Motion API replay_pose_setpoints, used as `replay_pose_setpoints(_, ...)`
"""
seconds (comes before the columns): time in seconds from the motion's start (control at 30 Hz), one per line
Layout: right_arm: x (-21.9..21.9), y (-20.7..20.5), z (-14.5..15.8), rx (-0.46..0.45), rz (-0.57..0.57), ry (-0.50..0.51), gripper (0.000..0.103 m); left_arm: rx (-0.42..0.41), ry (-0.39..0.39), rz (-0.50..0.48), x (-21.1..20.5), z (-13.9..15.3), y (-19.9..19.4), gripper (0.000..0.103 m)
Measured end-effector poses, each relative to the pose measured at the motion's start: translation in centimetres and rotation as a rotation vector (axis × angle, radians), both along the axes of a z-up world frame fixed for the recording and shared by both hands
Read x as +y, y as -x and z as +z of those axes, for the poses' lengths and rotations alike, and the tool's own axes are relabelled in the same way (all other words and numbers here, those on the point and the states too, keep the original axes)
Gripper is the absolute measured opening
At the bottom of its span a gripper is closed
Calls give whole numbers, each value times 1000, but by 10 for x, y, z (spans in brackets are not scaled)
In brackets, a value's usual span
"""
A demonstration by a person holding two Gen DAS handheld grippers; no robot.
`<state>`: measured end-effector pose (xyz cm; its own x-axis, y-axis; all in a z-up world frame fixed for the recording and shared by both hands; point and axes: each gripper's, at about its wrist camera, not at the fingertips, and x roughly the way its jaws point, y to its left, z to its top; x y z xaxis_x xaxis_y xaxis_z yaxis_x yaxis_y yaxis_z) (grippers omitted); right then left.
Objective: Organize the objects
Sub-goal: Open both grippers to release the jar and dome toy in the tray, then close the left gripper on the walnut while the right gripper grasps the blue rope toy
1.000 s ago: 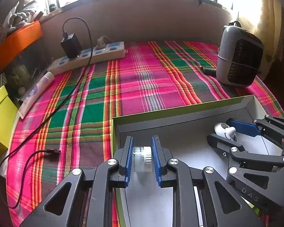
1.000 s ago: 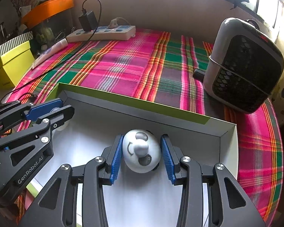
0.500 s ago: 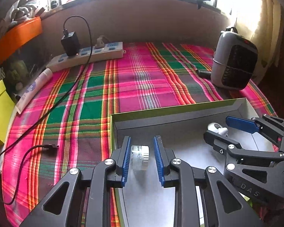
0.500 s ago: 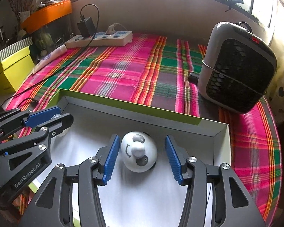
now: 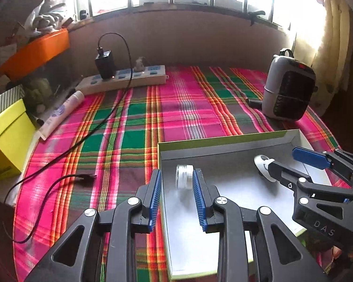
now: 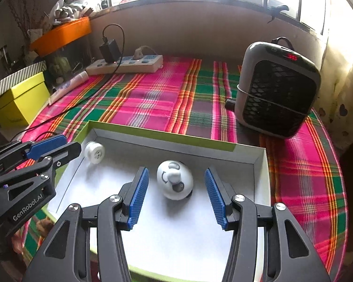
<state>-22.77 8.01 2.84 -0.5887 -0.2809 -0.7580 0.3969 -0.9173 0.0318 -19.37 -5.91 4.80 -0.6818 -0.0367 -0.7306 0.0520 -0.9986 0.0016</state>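
A shallow white box with a green rim (image 5: 223, 138) (image 6: 162, 136) lies on the plaid cloth. A small white round jar (image 5: 184, 176) (image 6: 94, 152) lies on its side in the box's left corner. My left gripper (image 5: 176, 196) (image 6: 56, 148) is open around it, apart from it, straddling the box's left wall. A white panda-faced ball (image 6: 175, 183) (image 5: 263, 167) rests on the box floor. My right gripper (image 6: 176, 197) (image 5: 291, 162) is open, wide on both sides of the ball, not touching it.
A grey fan heater (image 6: 276, 89) (image 5: 288, 89) stands at the right. A power strip with a charger (image 5: 124, 78) lies at the back, its cable (image 5: 66, 157) trailing over the cloth. A tube (image 5: 61, 115), a yellow box (image 5: 4, 141) and an orange tray (image 5: 35, 51) are at the left.
Both grippers opened and drew back. The left let go of the jar and the right let go of the panda ball; both things now rest in the box.
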Motion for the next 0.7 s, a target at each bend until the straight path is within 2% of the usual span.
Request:
replay_pose_setpoints(0.27, 6, -22, 9, 26, 0, 20, 51, 23, 26, 8, 1, 8, -22, 26)
replay_pose_setpoints(0.7, 10, -64, 20, 64, 27, 53, 51, 54, 10, 17, -1, 17, -60, 26)
